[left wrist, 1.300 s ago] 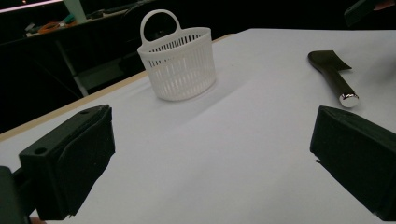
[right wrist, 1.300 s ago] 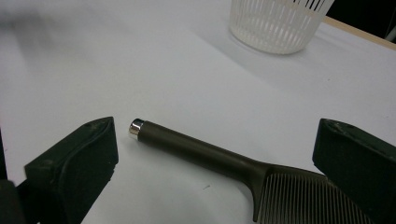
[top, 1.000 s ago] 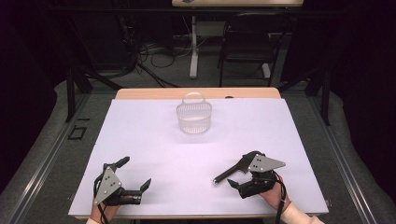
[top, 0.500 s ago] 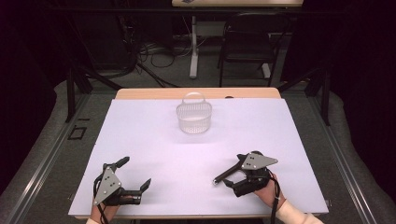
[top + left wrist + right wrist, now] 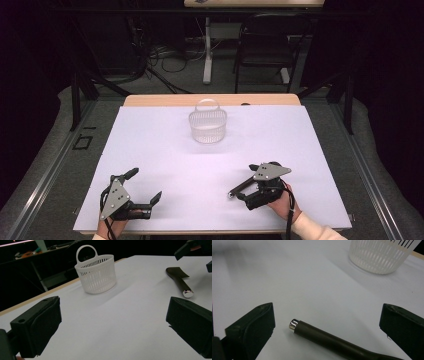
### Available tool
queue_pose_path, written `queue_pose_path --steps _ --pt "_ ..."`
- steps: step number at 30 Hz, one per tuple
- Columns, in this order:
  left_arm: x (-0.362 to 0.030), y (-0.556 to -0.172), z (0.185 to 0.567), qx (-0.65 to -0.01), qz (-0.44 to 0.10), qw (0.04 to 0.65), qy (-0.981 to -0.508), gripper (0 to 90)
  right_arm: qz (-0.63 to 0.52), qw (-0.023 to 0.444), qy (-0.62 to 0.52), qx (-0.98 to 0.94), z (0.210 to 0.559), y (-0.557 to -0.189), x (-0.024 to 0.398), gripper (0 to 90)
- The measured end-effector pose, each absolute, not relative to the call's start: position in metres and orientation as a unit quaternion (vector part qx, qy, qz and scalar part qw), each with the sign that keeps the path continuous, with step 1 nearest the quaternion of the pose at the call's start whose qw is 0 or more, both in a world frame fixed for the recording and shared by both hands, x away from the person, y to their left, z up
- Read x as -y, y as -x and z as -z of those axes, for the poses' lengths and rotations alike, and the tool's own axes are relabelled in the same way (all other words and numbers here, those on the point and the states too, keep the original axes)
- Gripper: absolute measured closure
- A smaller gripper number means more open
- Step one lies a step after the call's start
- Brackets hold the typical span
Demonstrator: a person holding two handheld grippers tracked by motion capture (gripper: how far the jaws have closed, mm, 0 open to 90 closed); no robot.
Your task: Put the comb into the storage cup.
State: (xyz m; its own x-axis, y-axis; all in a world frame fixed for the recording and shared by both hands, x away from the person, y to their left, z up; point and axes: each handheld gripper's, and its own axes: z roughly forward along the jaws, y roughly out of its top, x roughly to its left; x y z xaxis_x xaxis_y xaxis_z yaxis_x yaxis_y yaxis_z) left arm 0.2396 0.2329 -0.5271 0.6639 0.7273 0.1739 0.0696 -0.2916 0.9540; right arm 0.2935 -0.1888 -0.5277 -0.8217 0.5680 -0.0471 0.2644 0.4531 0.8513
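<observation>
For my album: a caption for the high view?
Two open grippers flank a dark tool, white basket beyond.

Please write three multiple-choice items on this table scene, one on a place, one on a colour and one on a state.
1. Where does the white basket stand on the table?
A. In the far middle part
B. At the near left corner
C. Between the right gripper's jaws

2. What colour is the cap at the end of the dark handled tool?
A. Red
B. Silver
C. Blue

3. How do the jaws of the right gripper stand?
A. Shut on the basket
B. Shut with nothing between them
C. Open, with the tool's handle lying between them

Answers:
1. A, since the high view shows the basket near the table's far edge, away from both grippers.
2. B, since the right gripper view shows a shiny metal tip.
3. C, since that view shows both jaws wide apart on either side of the handle, not touching it.
</observation>
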Motion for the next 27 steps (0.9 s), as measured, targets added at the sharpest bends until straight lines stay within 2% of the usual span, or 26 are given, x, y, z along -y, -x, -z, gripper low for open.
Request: queue_pose_path --steps 20,27 --pt "-0.233 -0.240 0.527 -0.269 -0.310 0.531 -0.741 0.0 -0.448 0.154 -0.244 -0.846 0.528 -0.298 0.176 0.1" --pt "-0.234 -0.240 0.527 -0.269 -0.310 0.531 -0.741 0.0 -0.444 0.157 -0.243 -0.848 0.527 -0.299 0.174 6.3"
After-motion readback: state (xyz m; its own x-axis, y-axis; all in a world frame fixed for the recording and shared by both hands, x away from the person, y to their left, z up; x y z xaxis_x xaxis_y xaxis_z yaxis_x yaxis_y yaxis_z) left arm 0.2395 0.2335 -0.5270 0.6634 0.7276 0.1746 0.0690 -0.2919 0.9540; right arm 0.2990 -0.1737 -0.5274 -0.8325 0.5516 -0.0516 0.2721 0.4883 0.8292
